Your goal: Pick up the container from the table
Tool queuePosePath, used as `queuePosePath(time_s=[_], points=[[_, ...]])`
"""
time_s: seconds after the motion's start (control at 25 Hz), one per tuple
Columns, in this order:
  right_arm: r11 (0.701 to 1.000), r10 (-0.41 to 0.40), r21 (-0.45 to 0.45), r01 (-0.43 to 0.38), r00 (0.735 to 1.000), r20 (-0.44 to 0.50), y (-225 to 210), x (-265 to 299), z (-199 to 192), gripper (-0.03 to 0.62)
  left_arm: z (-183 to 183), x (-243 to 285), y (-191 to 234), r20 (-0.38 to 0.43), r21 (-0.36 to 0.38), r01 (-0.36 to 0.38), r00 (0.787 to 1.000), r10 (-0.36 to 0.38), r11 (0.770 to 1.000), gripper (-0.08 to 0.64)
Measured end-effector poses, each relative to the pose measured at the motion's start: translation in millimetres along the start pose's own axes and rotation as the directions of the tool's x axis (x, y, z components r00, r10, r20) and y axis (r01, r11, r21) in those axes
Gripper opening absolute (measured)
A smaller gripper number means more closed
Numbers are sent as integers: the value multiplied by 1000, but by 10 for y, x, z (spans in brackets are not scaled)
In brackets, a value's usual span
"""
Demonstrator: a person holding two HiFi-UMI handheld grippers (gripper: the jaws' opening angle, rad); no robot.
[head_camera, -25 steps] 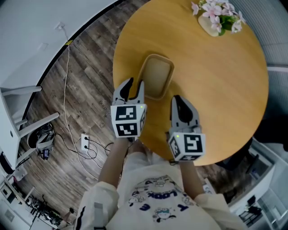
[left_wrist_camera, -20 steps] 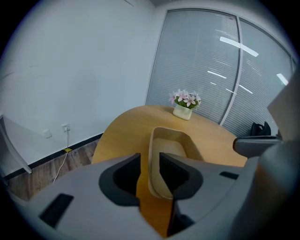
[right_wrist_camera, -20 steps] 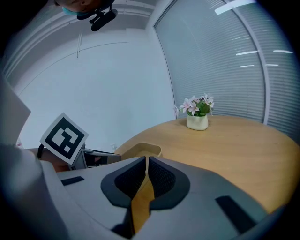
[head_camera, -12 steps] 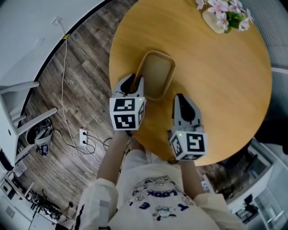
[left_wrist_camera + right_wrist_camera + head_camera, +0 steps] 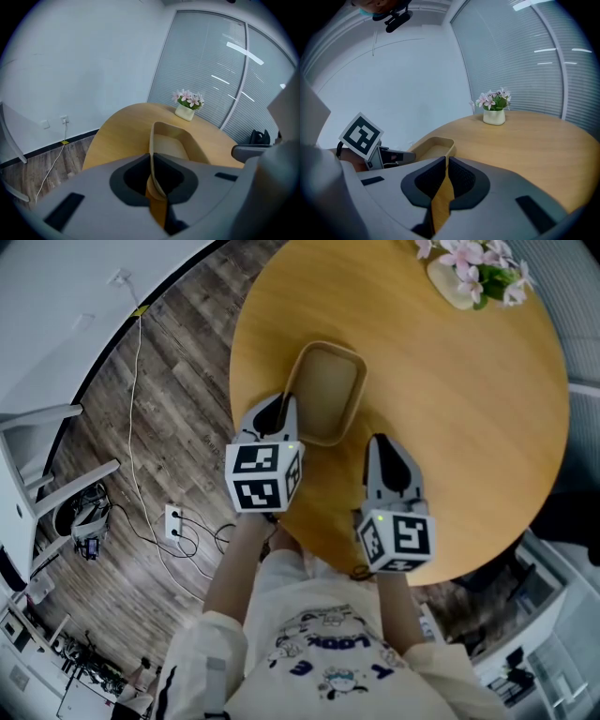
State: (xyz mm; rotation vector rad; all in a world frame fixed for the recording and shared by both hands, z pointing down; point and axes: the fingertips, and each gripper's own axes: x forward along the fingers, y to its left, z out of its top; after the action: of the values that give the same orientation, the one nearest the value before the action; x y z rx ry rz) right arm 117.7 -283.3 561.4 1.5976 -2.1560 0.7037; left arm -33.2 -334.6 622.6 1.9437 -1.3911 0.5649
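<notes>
A tan oblong container [image 5: 328, 390] sits on the round wooden table [image 5: 459, 399] near its left edge. My left gripper [image 5: 281, 411] is at the container's near-left corner, shut on the thin rim. In the left gripper view the rim [image 5: 152, 140] runs straight into the closed jaws of the left gripper [image 5: 151, 164]. My right gripper [image 5: 379, 448] hovers over bare table to the right of the container, shut with nothing in it. The right gripper view shows the container [image 5: 433, 146] ahead to the left of the right gripper [image 5: 444, 164].
A small white pot of pink flowers [image 5: 473, 273] stands at the table's far side. Wood floor with a white cable and a power strip [image 5: 175, 524] lies left of the table. White furniture legs [image 5: 56, 493] stand further left.
My left gripper moved forward onto the container's near-left rim and its jaws closed on it. The right gripper barely moved.
</notes>
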Motion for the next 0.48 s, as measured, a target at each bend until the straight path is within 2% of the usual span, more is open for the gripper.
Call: queuePosePath(time_s=[0.48], points=[[999, -42, 21, 41, 996, 80, 82, -271, 231, 21, 354, -479, -44, 95, 18, 12, 995, -14, 1000, 18]])
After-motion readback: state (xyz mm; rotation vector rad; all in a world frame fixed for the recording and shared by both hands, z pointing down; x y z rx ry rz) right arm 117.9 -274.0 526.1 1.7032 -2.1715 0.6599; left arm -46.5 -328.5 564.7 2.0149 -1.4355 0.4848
